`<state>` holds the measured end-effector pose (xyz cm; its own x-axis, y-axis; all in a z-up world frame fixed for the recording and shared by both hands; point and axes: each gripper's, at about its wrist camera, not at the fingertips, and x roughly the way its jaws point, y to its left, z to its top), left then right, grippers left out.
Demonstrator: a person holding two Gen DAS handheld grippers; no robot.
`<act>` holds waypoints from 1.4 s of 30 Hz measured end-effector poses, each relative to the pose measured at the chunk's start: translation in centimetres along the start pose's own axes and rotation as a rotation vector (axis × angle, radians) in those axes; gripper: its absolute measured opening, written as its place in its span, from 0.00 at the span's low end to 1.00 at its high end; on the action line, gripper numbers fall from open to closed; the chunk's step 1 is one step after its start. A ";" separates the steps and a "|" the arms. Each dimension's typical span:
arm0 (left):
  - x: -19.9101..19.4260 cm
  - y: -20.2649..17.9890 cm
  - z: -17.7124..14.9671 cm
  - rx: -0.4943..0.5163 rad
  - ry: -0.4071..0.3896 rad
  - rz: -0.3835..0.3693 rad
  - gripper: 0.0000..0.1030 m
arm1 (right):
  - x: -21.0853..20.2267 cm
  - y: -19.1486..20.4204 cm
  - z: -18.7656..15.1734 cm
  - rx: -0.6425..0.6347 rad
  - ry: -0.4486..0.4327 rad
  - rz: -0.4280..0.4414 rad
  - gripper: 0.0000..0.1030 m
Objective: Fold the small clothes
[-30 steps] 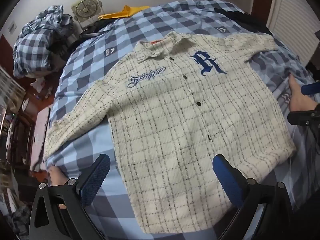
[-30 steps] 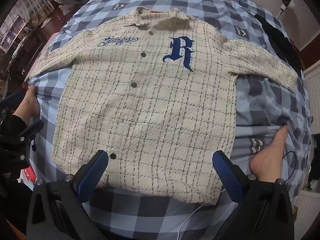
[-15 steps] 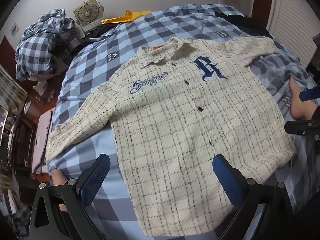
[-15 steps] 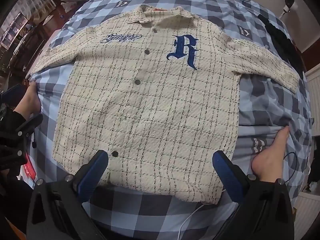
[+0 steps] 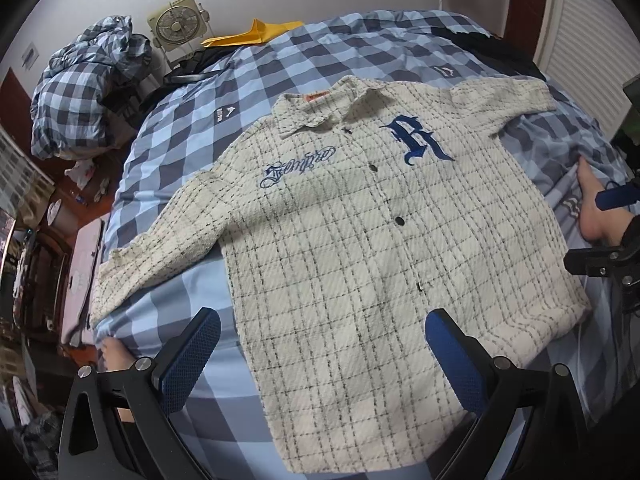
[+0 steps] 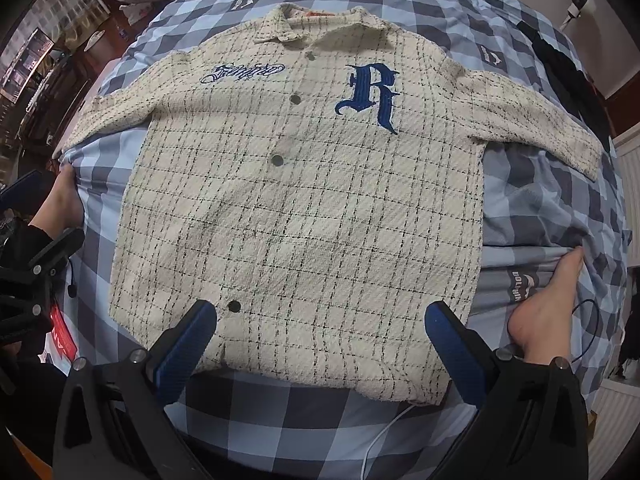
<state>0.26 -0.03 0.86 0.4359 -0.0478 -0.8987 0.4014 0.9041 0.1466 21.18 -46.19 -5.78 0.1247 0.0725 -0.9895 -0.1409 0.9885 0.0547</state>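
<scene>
A cream plaid short-sleeved shirt (image 5: 340,248) (image 6: 304,208) lies flat and face up on the bed, buttoned, both sleeves spread. It has a blue "R" (image 6: 370,96) and blue script on the chest. My left gripper (image 5: 322,360) hangs open over the hem's left half with nothing between its blue pads. The right gripper (image 6: 320,344) is open too, just above the hem's right half. Neither one touches the cloth.
The bed has a blue checked cover (image 5: 256,76) (image 6: 280,420). A person's bare feet (image 5: 592,200) (image 6: 548,304) rest on it at either side of the shirt. A bundled checked quilt (image 5: 84,84), a fan (image 5: 176,20) and a yellow cloth (image 5: 252,32) lie at the head.
Both views have shifted only slightly. The shirt lies as before, and both grippers stay open and empty.
</scene>
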 end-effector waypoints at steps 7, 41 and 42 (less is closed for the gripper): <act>0.0 -0.1 0.1 -0.002 0.005 -0.003 1.00 | -0.1 -0.1 0.2 0.004 -0.004 0.001 0.99; 0.2 -0.2 -0.1 -0.017 0.020 -0.028 1.00 | 0.0 0.0 0.1 0.005 0.001 0.006 0.99; 0.2 -0.2 -0.1 -0.016 0.019 -0.028 1.00 | 0.0 0.1 0.0 0.005 0.003 0.007 0.99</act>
<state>0.18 -0.14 0.55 0.4091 -0.0654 -0.9102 0.4001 0.9093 0.1145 21.22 -46.12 -5.77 0.1210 0.0795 -0.9895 -0.1369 0.9886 0.0627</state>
